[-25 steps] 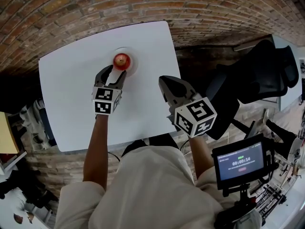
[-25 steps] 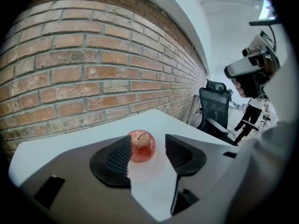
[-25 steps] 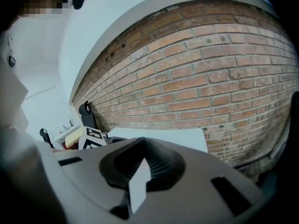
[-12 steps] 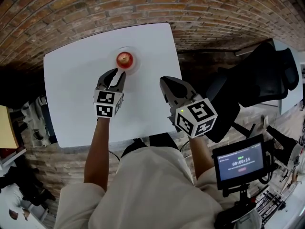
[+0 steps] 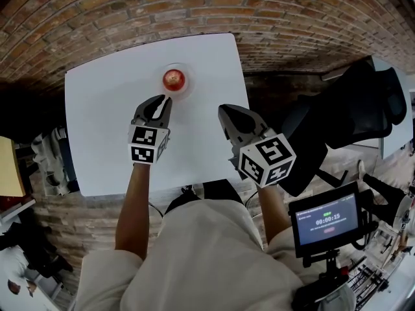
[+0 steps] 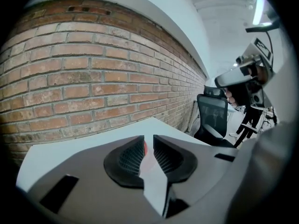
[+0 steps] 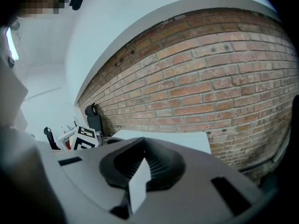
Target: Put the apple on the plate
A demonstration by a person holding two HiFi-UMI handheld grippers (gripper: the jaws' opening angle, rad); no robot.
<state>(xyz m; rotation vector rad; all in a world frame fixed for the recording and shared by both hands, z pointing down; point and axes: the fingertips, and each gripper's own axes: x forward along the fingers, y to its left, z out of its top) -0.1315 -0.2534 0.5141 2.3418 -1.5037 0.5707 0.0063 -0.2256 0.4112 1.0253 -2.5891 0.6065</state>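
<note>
Red apple on the plate, both grippers empty.

The apple [image 5: 173,78] is round and red with a paler, yellowish patch on top. It sits in the middle of a small pale plate [image 5: 187,83] toward the far side of the white table [image 5: 104,128], close to the brick wall [image 5: 130,5]. The left gripper [image 5: 165,100] hovers just on the near side of the plate, clear of the apple. Its jaws have just been closing and now leave only a narrow slit with nothing between them. The right gripper [image 5: 222,109] hangs by the table's right edge, well apart from the plate, with its jaws together on nothing.
</note>
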